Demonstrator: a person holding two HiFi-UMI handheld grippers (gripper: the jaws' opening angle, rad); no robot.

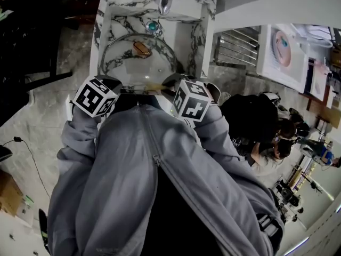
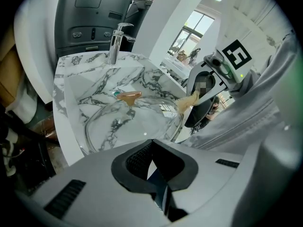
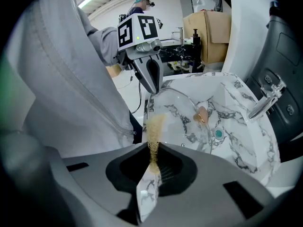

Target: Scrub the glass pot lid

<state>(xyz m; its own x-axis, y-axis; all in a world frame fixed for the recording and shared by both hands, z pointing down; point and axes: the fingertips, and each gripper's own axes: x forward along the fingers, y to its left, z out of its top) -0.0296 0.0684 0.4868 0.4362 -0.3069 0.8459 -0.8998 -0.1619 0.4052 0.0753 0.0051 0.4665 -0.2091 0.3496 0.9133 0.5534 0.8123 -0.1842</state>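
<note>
The lower half of the head view is filled by a grey jacket [image 1: 149, 185]. Above it, at the upper centre, a marble sink [image 1: 198, 15] is seen. Most of its basin is taken up by the glass pot lid [image 1: 128, 63], which is held tilted with its near rim at the sink's front edge. Only narrow strips of basin are left free at the lid's left and right. More room is left behind it, where the drain [image 1: 153, 26] lies uncovered below the faucet [image 1: 165, 1]. The lid's near rim is clamped by the closed left gripper [image 2: 150, 143]. Just to the right, a tan scrubbing pad [image 3: 155, 126] is pinched in the right gripper [image 3: 152, 148] and pressed against the same rim. The knob [image 1: 141, 48] is seen near the lid's upper edge.
</note>
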